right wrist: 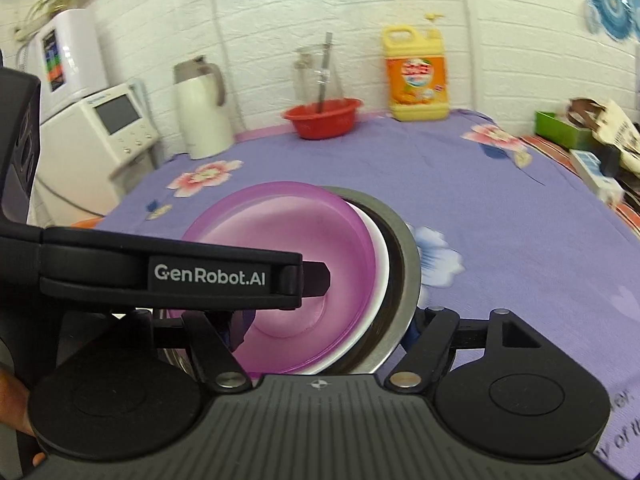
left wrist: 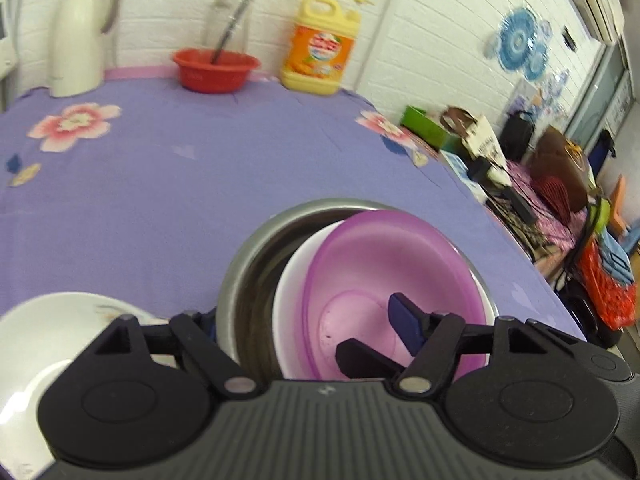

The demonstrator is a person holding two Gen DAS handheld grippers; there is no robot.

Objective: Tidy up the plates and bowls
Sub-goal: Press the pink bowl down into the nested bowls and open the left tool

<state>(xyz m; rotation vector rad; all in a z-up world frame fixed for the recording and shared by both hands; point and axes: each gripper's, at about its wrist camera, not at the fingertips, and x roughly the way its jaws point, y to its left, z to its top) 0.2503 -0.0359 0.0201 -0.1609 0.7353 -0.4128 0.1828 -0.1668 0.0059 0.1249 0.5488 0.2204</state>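
Item: nested bowls. A purple bowl (left wrist: 380, 264) is sitting inside a white bowl (left wrist: 288, 280), and both are lying tilted inside a steel bowl (left wrist: 248, 264), over the near middle of the bench (left wrist: 200, 184). Whether the stack is resting on the purple flowered cloth or hanging clear of it cannot be told.

Left gripper (left wrist: 300, 316): its jaws are standing at a middling width and straddling the stack's wall, with one finger outside the steel bowl and one inside the purple bowl. Whether they are pressing cannot be told.

Right gripper (right wrist: 324, 324): its jaws are straddling the opposite wall in the same way. Whether they are gripping cannot be told.

Beside the stack: a white plate (left wrist: 48, 328) is lying on the bench, close to the left gripper.

Far edge, by the wall: a cream jug (left wrist: 80, 36), a red basin (left wrist: 216, 70) with a glass pitcher (left wrist: 228, 16) behind it, and a yellow detergent bottle (left wrist: 318, 48) are standing in a row.
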